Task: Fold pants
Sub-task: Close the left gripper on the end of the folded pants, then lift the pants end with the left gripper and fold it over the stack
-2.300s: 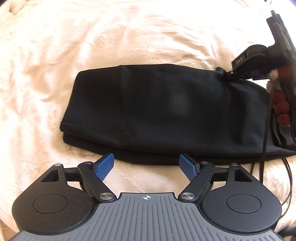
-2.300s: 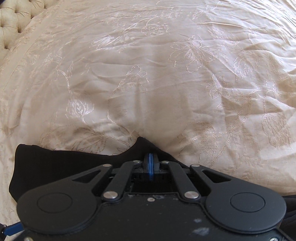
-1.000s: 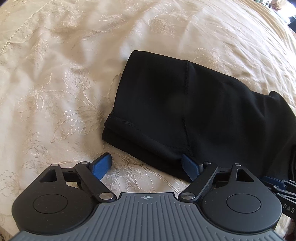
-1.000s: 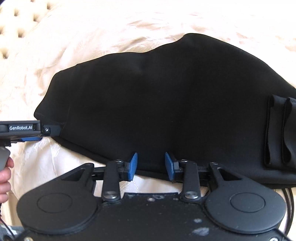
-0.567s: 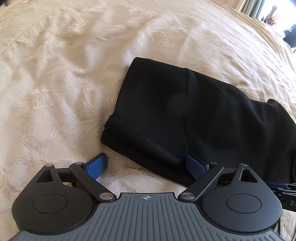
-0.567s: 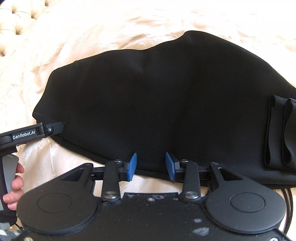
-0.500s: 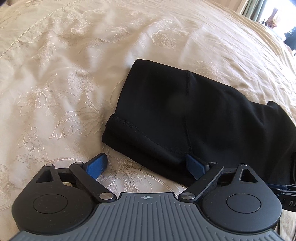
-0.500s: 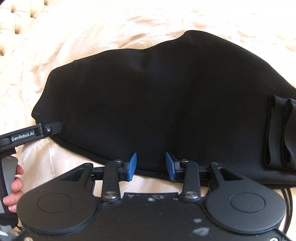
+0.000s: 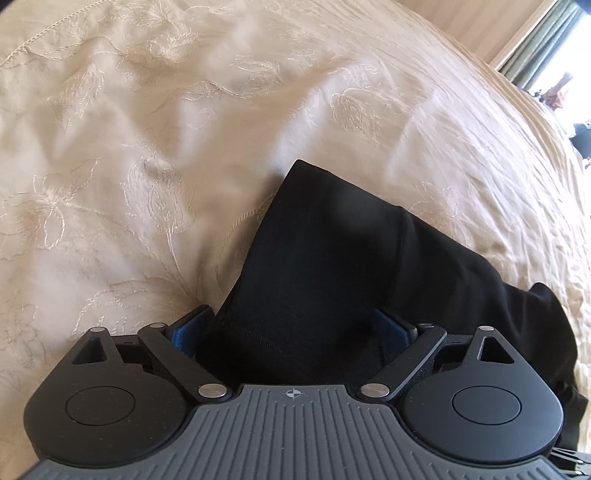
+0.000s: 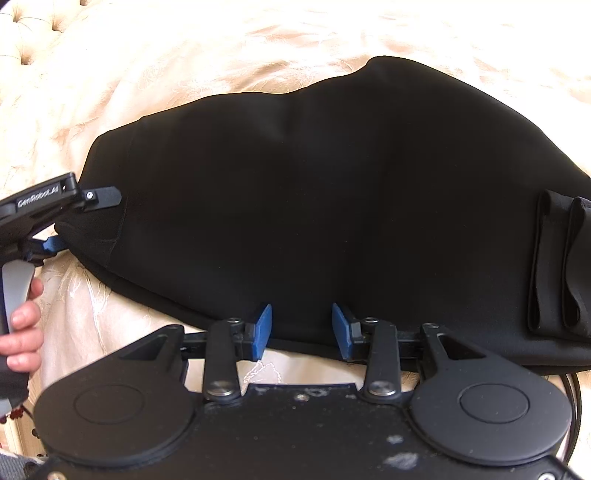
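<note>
Surface: cream bedspread point(image 9: 155, 155) with embroidered flowers; tufted headboard point(image 10: 22, 22) top left in the right wrist view, a curtained window point(image 9: 546, 48) far right in the left.

Black pants point(image 10: 314, 192), folded, lie across the bedspread. Their hemmed end sits between the left gripper's point(image 9: 295, 332) blue pads; jaws wide, cloth fills the gap, though contact probably not a firm grip. The near edge of the pants lies at the right gripper's point(image 10: 301, 328) tips; jaws partly apart, holding nothing.
</note>
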Motion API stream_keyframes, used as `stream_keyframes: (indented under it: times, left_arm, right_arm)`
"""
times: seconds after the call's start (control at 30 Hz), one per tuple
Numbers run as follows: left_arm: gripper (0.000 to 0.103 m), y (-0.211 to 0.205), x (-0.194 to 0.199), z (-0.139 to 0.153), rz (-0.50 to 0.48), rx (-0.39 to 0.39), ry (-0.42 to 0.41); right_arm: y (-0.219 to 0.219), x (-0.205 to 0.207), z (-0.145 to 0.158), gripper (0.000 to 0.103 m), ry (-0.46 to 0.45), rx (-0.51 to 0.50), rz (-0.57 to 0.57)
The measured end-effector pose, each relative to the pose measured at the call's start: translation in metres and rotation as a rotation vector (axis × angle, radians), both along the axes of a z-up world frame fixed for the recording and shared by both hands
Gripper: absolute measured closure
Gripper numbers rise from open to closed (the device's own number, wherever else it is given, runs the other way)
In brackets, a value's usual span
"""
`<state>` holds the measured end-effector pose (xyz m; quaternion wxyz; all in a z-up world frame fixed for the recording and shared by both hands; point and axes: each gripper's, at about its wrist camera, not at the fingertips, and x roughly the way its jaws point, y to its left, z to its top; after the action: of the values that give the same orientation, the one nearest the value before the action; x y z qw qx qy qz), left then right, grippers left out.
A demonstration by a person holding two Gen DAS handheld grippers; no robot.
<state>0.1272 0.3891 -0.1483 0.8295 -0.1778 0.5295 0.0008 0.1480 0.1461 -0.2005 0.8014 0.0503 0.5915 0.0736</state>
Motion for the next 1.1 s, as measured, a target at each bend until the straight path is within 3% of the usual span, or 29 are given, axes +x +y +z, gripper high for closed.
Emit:
stream_keyframes:
  times: [0.13, 0.23, 0.3, 0.37, 0.43, 0.63, 0.77, 0.93, 0.97, 1.0, 1.07, 1.1]
  left_arm:
    - [0.009, -0.013, 0.003, 0.005, -0.064, 0.045, 0.002]
    - [0.013, -0.013, -0.001, 0.010, -0.091, 0.030, 0.005]
    - [0.033, -0.008, -0.004, 0.016, -0.078, 0.041, 0.013]
    - [0.047, -0.001, -0.006, 0.022, -0.062, 0.022, 0.018]
    - [0.054, 0.004, -0.006, 0.026, -0.049, -0.011, 0.020]
    - [0.054, -0.014, -0.009, 0.036, -0.109, 0.017, 0.000]
    - [0.042, -0.022, -0.019, 0.031, -0.127, 0.018, 0.003]
    - [0.040, -0.021, -0.006, 0.020, -0.093, 0.021, 0.030]
    - [0.045, -0.019, -0.001, 0.018, -0.082, 0.009, 0.039]
    - [0.061, -0.016, 0.002, 0.019, -0.068, -0.002, 0.039]
    - [0.083, -0.011, 0.006, 0.024, -0.040, -0.003, 0.051]
    - [0.087, -0.008, 0.006, 0.027, -0.034, -0.021, 0.049]
  right_arm:
    - [-0.001, -0.001, -0.002, 0.063, -0.002, -0.002, -0.003]
    - [-0.001, -0.003, -0.003, 0.063, -0.003, 0.000, -0.009]
    - [-0.002, -0.003, -0.003, 0.063, -0.003, 0.001, -0.012]
    - [-0.003, -0.004, -0.003, 0.063, -0.005, 0.003, -0.014]
    - [-0.004, -0.006, -0.003, 0.063, -0.008, 0.004, -0.015]
    - [-0.007, -0.008, -0.001, 0.063, -0.010, 0.008, -0.014]
    - [-0.010, -0.009, 0.000, 0.063, -0.011, 0.014, -0.020]
    - [-0.011, -0.011, 0.001, 0.062, -0.016, 0.011, -0.019]
    - [-0.011, -0.011, 0.001, 0.062, -0.016, 0.011, -0.020]
    - [-0.011, -0.011, 0.001, 0.062, -0.016, 0.010, -0.019]
    - [-0.011, -0.011, 0.002, 0.062, -0.015, 0.008, -0.018]
    - [-0.011, -0.011, 0.003, 0.062, -0.014, 0.008, -0.017]
